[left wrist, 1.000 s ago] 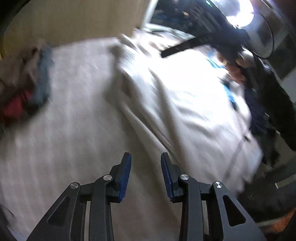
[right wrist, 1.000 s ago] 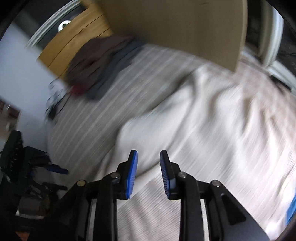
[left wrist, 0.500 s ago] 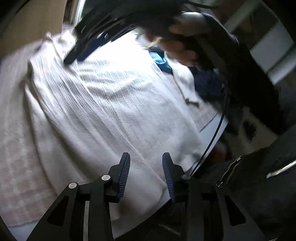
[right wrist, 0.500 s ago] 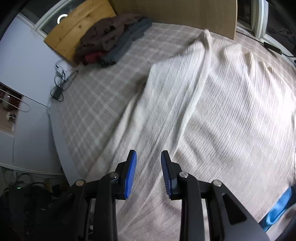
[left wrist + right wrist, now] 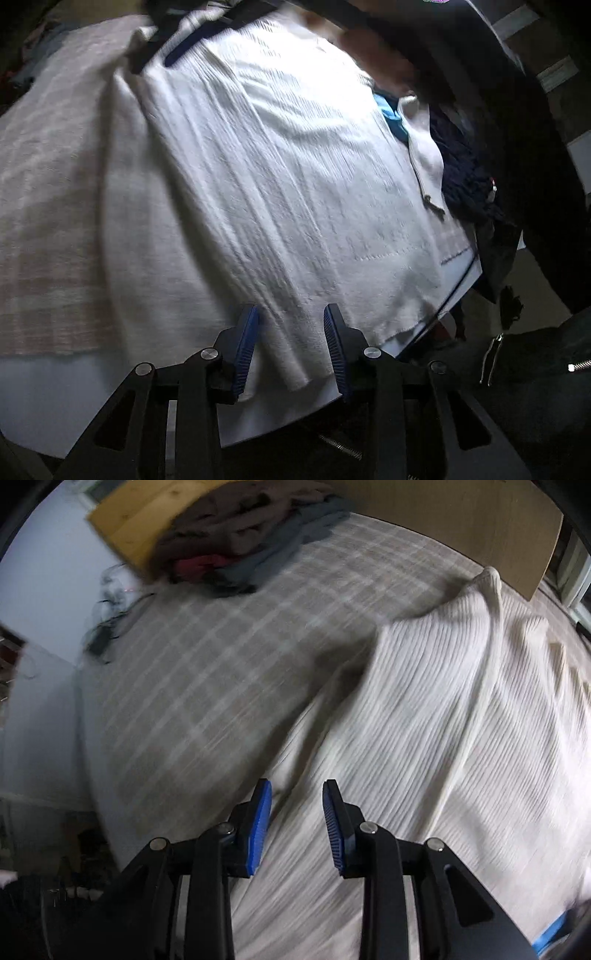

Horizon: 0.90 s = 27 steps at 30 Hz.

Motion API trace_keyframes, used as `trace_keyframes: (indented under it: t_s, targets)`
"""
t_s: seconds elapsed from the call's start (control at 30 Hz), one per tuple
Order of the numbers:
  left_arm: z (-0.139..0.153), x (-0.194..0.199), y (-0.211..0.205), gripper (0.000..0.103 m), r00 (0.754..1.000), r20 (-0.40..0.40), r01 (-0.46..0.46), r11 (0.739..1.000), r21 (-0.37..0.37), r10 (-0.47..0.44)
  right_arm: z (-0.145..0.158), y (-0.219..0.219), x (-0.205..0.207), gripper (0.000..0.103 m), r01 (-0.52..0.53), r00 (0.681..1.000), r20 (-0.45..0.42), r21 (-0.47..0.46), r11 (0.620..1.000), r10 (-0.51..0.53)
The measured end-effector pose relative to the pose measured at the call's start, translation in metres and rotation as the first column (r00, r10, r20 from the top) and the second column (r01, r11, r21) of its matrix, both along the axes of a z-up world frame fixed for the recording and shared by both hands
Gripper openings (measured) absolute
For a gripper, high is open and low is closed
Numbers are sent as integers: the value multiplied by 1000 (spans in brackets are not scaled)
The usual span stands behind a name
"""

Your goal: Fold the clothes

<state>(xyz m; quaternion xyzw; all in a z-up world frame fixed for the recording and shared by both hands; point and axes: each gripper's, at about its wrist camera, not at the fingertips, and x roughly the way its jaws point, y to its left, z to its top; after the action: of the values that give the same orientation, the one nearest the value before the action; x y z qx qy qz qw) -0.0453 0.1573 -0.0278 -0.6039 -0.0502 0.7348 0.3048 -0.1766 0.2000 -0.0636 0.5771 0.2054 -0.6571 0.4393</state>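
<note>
Cream ribbed knit sweater [image 5: 280, 192] is spread flat on checked bedcover [image 5: 207, 672] for folding — left gripper [image 5: 291, 343] and right gripper [image 5: 297, 823] are held parted, nothing pinched — hem targeted, likely.

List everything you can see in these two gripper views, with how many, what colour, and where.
ribbed sweater: one, cream white, spread across the bed.
bedcover: one, beige plaid, under the sweater.
clothes pile: one heap, brown, grey and red, far corner of the bed.
headboard panel: one, tan wood, behind the bed.
blue item: one, bright blue, at the sweater's far edge; too little shows to name it.
dark navy garment: one, beside the sweater near the bed's edge.
left gripper: black, blue pads, open above the sweater's near edge.
right gripper: black, blue pads, open above the sweater.
</note>
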Motion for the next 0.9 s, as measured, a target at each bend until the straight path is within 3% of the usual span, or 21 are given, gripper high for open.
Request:
trace_keyframes:
  t_s: [0.13, 0.2, 0.27, 0.3, 0.37, 0.53, 0.7, 0.8, 0.9]
  targets:
    - [2, 4, -3, 36, 1000, -4, -11, 1000, 13, 11, -13, -12, -21, 29, 52, 998, 31, 49, 997, -53]
    - [3, 6, -5, 31, 1000, -16, -20, 1000, 18, 20, -17, -16, -24, 28, 44, 999, 21, 62, 997, -45]
    - [2, 8, -8, 5, 999, -30, -26, 999, 20, 27, -17, -17, -26, 17, 34, 999, 2, 67, 997, -34]
    - [1, 8, -11, 5, 999, -27, -35, 999, 33, 36, -15, -16, -27, 6, 39, 999, -10, 61, 997, -38]
    - [2, 8, -24, 5, 997, 0, -73, 993, 94, 73, -7, -9, -30, 6, 55, 998, 7, 11, 998, -55]
    - [26, 14, -58, 5, 989, -40, -140, 983, 116, 146, 9, -2, -31, 6, 69, 998, 7, -41, 997, -68]
    - [49, 20, -73, 5, 979, -109, -164, 984, 70, 171, 21, -7, -41, 6, 117, 993, 35, -112, 987, -113]
    - [37, 16, -69, 6, 978, -120, -172, 985, 14, 173, 9, -17, -42, 6, 117, 993, 43, -89, 989, -114]
    - [12, 6, -76, 8, 978, -53, -206, 977, -58, 203, -9, -28, -36, 9, 70, 994, 80, -34, 997, -67]
